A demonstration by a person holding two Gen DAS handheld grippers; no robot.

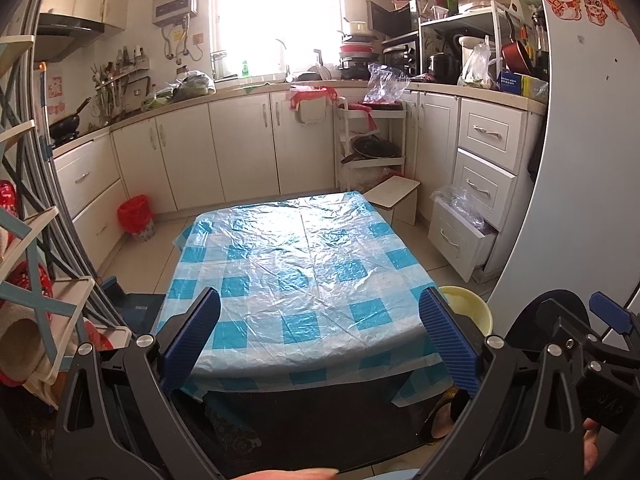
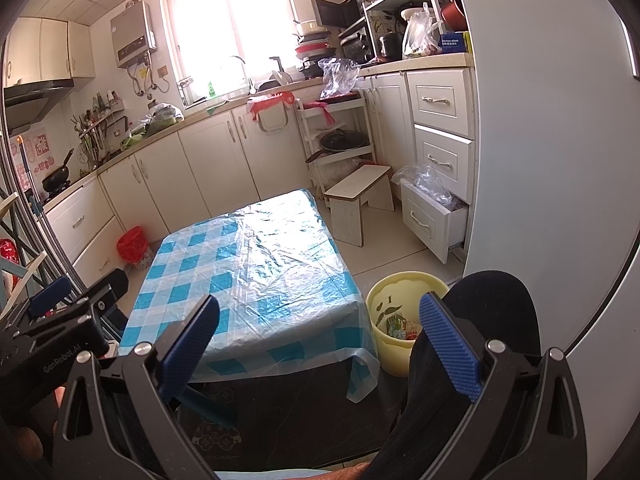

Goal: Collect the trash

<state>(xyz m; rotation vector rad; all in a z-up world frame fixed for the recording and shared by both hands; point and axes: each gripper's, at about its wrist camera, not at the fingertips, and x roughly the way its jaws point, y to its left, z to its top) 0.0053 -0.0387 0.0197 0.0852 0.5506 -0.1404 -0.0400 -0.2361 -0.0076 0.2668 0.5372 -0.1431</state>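
Note:
A low table (image 1: 304,264) under a blue-and-white checked plastic cloth (image 2: 248,264) fills the middle of both views; only the wrinkled cloth shows on its top. A yellow waste bin (image 2: 408,278) stands on the floor at the table's near right corner, with wrappers (image 2: 398,326) inside; its rim also shows as the yellow bin (image 1: 476,308) in the left wrist view. My left gripper (image 1: 320,340) is open over the table's near edge and holds nothing. My right gripper (image 2: 320,344) is open too, just left of the bin.
A person's dark trouser leg (image 2: 488,320) sits beside the bin. A small red-bagged bin (image 1: 134,216) stands on the floor at left. A white stool (image 2: 356,196) and an open bottom drawer (image 2: 432,216) lie beyond the table. A white fridge door (image 2: 540,160) closes the right.

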